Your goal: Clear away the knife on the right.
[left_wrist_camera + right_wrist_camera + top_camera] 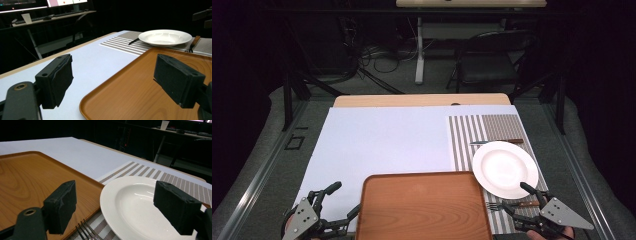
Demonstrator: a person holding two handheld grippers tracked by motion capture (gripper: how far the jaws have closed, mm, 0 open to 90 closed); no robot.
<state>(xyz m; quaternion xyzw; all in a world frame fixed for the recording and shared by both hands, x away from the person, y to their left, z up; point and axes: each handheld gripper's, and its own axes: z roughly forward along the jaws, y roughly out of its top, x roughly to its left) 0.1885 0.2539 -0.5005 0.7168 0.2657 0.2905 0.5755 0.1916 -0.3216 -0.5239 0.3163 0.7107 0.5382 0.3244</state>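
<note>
White plate (505,169) sits empty on the placemat, fork (511,204) just beside it.

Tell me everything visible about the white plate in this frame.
The white plate is round, glossy and ceramic-looking, with a broad rim and a shallow, empty well. It sits flat on the striped placemat, right of the wooden tray, which it seems to just meet. A knife lies at its far edge, a fork at its near edge. The right gripper hovers open before it.

A: Lighting: the pale lavender table sheet (377,145) is evenly lit from above; the surrounding room is near black.

B: Glare: soft highlights on the round white ceramic plate (135,205). Focus: high view soft and grainy; near black foam jaws slightly blurred.
</note>
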